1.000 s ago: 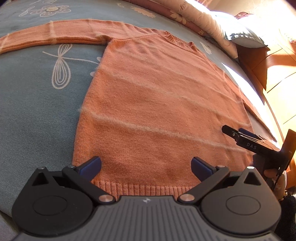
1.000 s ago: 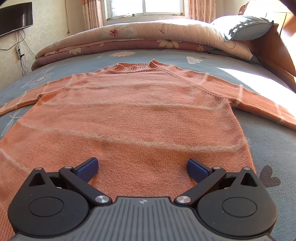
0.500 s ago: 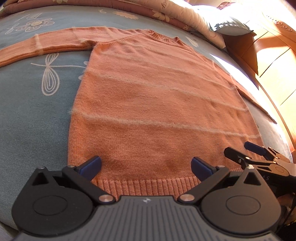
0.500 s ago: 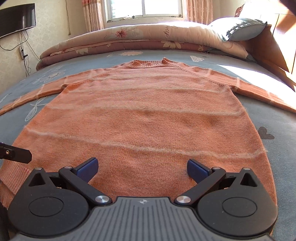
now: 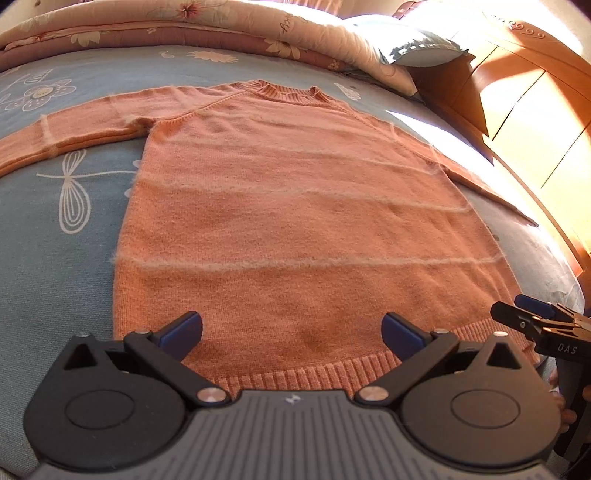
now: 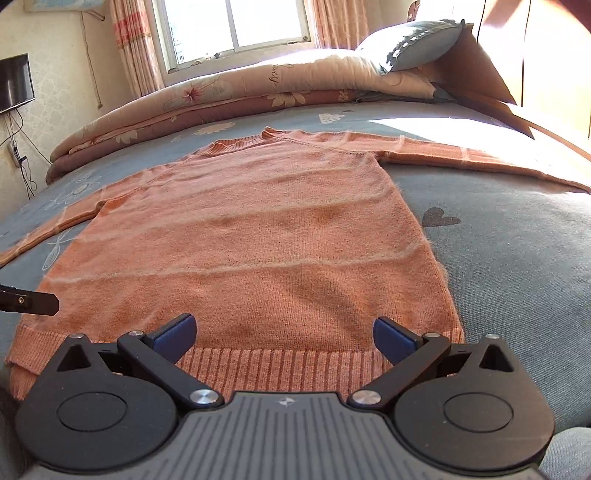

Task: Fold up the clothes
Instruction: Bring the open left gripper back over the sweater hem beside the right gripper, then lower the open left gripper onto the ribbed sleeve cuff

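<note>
An orange knit sweater (image 5: 295, 206) with thin pale stripes lies flat on the bed, sleeves spread to both sides, ribbed hem nearest me. My left gripper (image 5: 291, 330) hovers open over the hem's left half, nothing between its blue pads. In the right wrist view the same sweater (image 6: 258, 236) fills the middle, and my right gripper (image 6: 282, 334) stands open just above the ribbed hem near its right corner. The right gripper's tip (image 5: 532, 321) shows at the left view's right edge; the left gripper's tip (image 6: 29, 301) shows at the right view's left edge.
The bed has a blue-grey sheet (image 6: 517, 258) with flower and dragonfly prints. A folded floral quilt (image 6: 229, 96) and a grey pillow (image 6: 410, 44) lie at the head. A wooden headboard (image 5: 528, 122) runs along the right. A window (image 6: 236, 26) and a wall screen (image 6: 14, 83) are behind.
Both grippers have drawn back toward the hem, so the ribbed edge and more of the room show. Both stayed open. The sweater has not moved.
</note>
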The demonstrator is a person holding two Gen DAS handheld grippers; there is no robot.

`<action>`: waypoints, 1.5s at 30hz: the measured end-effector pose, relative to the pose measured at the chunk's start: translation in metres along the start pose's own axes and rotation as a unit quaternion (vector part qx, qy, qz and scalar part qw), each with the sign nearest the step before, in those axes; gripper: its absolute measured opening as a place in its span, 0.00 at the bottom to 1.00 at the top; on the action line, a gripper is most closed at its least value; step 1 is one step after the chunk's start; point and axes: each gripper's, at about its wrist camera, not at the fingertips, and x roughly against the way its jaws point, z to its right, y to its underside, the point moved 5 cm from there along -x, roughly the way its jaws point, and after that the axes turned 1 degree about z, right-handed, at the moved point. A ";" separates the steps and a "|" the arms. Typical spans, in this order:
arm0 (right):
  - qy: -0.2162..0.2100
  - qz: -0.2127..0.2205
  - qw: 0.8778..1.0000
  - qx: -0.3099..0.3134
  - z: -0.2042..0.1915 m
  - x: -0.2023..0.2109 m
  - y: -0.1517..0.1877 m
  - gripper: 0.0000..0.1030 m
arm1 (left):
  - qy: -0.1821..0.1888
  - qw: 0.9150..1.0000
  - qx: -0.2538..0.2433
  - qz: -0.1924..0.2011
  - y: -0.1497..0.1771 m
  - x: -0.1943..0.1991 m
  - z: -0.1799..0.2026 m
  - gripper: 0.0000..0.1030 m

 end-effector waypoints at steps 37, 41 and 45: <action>-0.004 0.009 0.999 -0.049 0.019 -0.004 0.009 1.00 | 0.039 0.842 0.488 0.225 -0.060 0.064 -0.313 0.96; 0.009 -0.001 0.999 -0.039 0.013 -0.014 0.004 1.00 | 0.038 0.795 0.543 0.266 -0.044 0.067 -0.357 0.83; 0.014 -0.010 0.999 -0.031 0.007 -0.025 -0.003 1.00 | 0.047 0.788 0.538 0.296 -0.065 0.067 -0.384 0.83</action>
